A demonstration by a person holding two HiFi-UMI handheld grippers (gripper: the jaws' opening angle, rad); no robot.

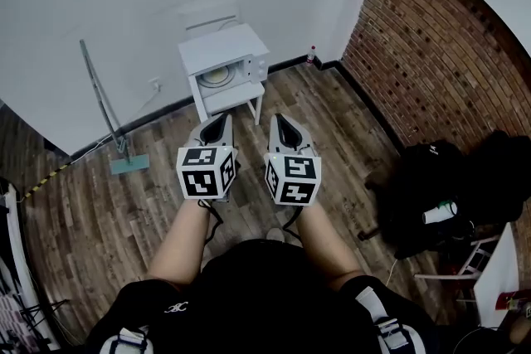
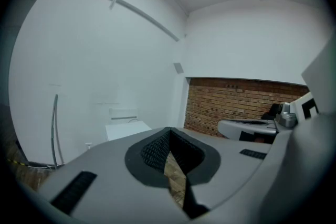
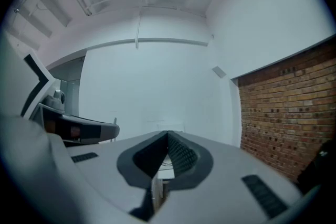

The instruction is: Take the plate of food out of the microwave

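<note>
The left tool and right tool are held shut and empty; the microwave at 12 o'clock is best approached squarely.

A small white table stands on the wood floor by the wall, with a white microwave sitting directly on it.

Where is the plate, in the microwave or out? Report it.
In. The plate shows as a pale round disc inside the cavity of the microwave, which sits on the small white table.
</note>
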